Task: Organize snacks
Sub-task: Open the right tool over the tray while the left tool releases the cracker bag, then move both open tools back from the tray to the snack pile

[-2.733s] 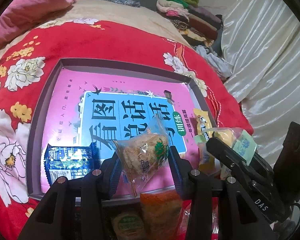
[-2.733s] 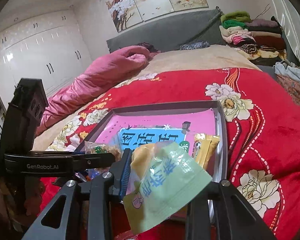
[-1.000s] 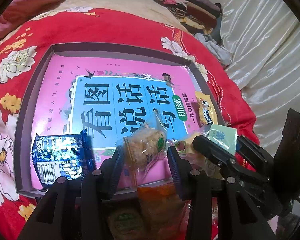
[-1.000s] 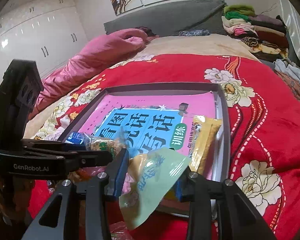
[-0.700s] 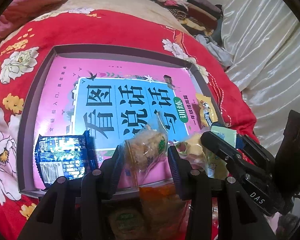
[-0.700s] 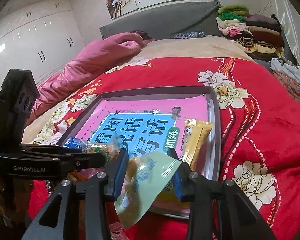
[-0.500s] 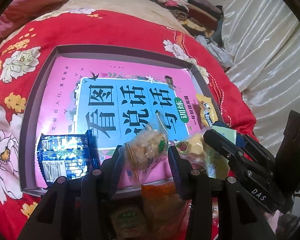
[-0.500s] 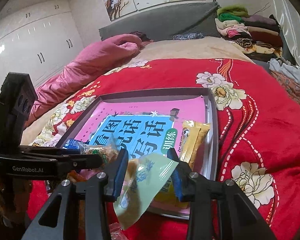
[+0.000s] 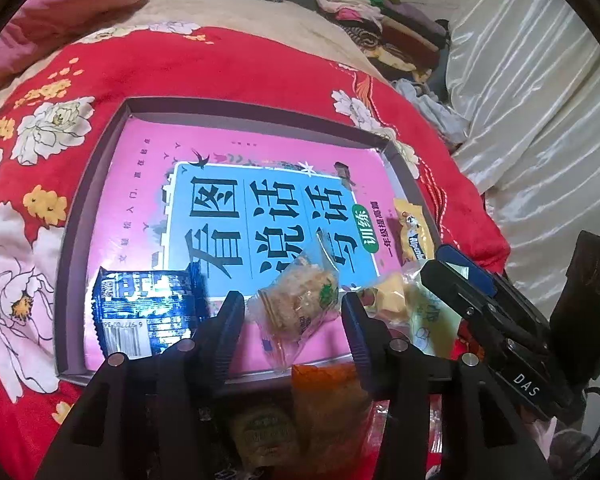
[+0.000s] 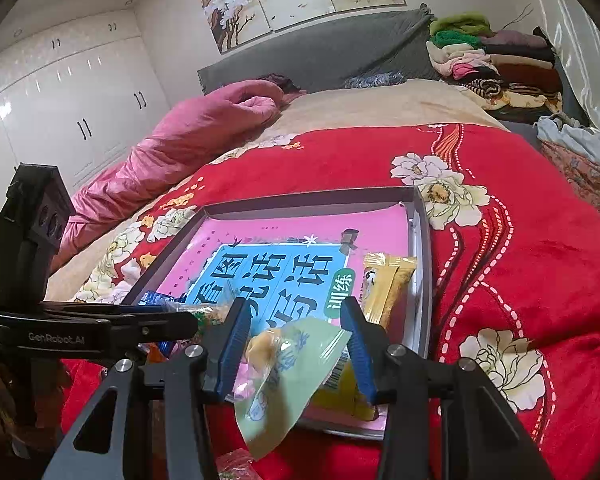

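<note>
A grey tray [image 9: 76, 240] on the red floral blanket holds a pink and blue book [image 9: 260, 208]. On it lie a blue packet [image 9: 148, 312] and a yellow snack bar [image 9: 414, 232]. My left gripper [image 9: 292, 316] is opening, and a clear cracker packet [image 9: 300, 304] rests on the tray's near edge between its jaws with a gap on each side. My right gripper [image 10: 294, 324] is opening too. A pale green packet [image 10: 296, 364] droops over the tray's front rim [image 10: 420, 248] between its jaws, and the pads no longer press it.
An orange packet [image 9: 328, 396] and a round green one [image 9: 264, 432] lie in front of the tray, under my left gripper. A pink quilt [image 10: 204, 132] lies at the far left, folded clothes [image 10: 492, 60] at the back right, a white curtain [image 9: 540, 100] on the right.
Both pairs of jaws have widened. The cracker packet and the pale green packet were gripped before; now each has settled onto the tray's near edge, loose between the pads.
</note>
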Available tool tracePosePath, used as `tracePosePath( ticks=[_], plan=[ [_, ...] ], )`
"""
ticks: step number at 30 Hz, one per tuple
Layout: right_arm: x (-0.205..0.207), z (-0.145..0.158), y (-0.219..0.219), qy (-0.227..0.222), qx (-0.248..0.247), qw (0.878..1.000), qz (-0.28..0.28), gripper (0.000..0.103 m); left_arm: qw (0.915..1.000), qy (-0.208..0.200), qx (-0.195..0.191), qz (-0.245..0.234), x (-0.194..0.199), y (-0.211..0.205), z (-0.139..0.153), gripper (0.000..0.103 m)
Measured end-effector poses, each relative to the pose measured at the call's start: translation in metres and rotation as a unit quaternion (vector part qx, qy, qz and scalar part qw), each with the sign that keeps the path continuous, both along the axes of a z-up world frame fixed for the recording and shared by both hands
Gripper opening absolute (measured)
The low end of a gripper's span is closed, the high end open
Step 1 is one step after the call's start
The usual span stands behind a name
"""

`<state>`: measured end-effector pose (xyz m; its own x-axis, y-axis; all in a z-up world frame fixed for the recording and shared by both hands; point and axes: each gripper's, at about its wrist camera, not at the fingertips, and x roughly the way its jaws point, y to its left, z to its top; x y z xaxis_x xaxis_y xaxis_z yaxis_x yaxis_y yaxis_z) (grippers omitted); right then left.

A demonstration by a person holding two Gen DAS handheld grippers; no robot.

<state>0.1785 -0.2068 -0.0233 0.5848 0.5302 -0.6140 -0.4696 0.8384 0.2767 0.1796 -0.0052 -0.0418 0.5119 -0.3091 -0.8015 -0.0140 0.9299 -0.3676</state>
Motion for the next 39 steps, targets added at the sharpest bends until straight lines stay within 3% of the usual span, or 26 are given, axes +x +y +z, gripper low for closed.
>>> tracePosePath(
  ticks=[7,21,24,34,39],
  plan=[
    [-0.001,0.003,-0.003,-0.005,0.006,1.0,-0.006,0.055,1.0,-0.005,-0.001,0.005,-0.006,0.004,0.003,0.063],
    [-0.003,0.007,-0.013,-0.008,0.009,1.0,-0.019,0.056,0.9997,-0.015,0.001,0.019,-0.013,0.015,0.012,0.065],
    [-0.012,0.009,-0.009,-0.017,-0.006,1.0,-0.005,0.06,0.9996,-0.019,0.004,0.021,-0.016,0.017,0.016,0.071],
    [-0.039,0.0,0.009,-0.029,-0.103,0.994,0.02,0.061,0.9994,-0.029,0.01,0.018,-0.031,0.022,0.026,0.075],
    [-0.04,0.002,0.004,-0.033,-0.094,0.995,0.013,0.061,0.9992,-0.032,0.011,0.021,-0.039,0.027,0.031,0.075]
  ],
)
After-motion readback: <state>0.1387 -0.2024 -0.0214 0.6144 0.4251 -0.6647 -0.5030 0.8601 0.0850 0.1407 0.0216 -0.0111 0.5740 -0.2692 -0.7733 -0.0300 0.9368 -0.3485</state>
